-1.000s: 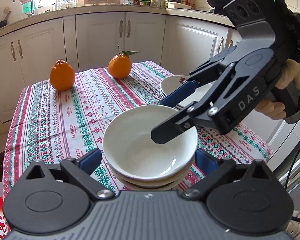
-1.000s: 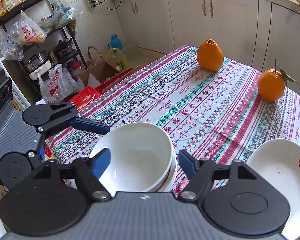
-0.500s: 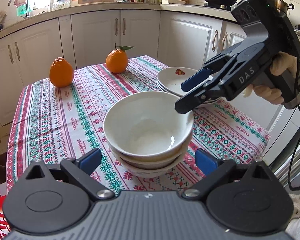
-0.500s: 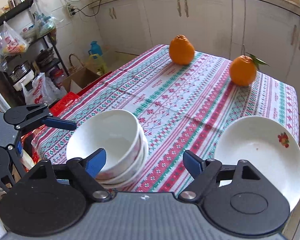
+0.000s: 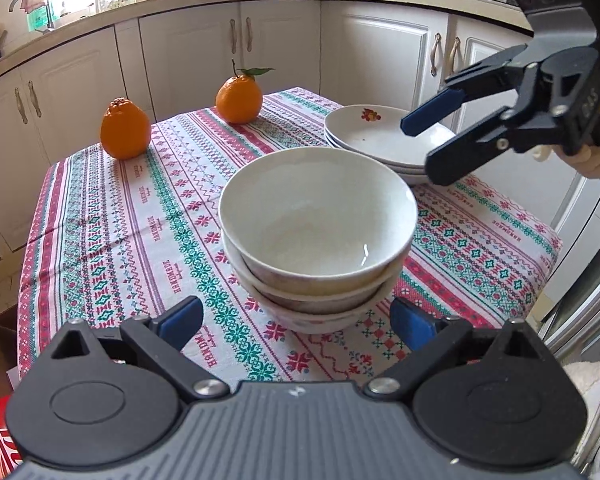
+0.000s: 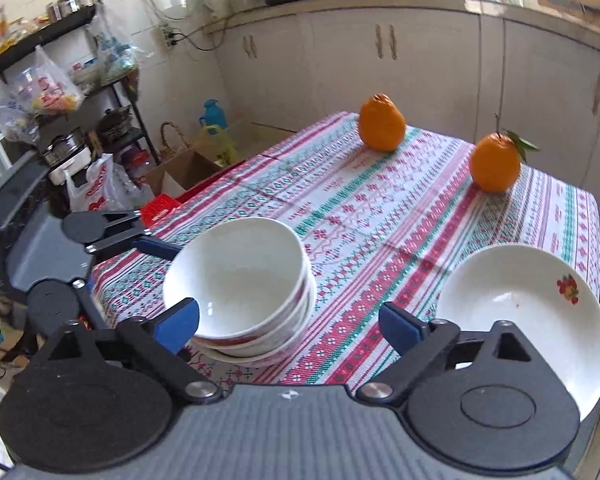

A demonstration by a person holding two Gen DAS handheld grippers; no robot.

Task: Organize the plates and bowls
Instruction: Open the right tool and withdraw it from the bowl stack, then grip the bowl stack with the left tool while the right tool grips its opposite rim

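Observation:
Three white bowls (image 5: 318, 216) stand nested in a stack on the patterned tablecloth (image 5: 112, 240), also seen in the right wrist view as the bowl stack (image 6: 236, 272). Behind and to their right lies a stack of white plates (image 5: 380, 140) with a red flower print; the right wrist view shows these plates (image 6: 512, 304) near the table's edge. My left gripper (image 5: 296, 320) is open, its fingers wide on either side of the stack's base, not pressing it. My right gripper (image 5: 422, 147) hovers over the plates, jaws opening with nothing between them; its own view (image 6: 288, 324) shows bare cloth ahead.
Two oranges (image 5: 126, 128) (image 5: 238, 98) sit at the table's far side. White cabinets (image 5: 204, 52) run behind. A cardboard box (image 6: 180, 168), bags and a cluttered rack (image 6: 72, 92) stand on the floor beyond the table's left edge. A person's hand (image 5: 588, 156) holds the right gripper.
My right gripper has drawn away from the top bowl and moved right, over the plates, its jaws widening. The bowl stack stays put. My left gripper has barely moved.

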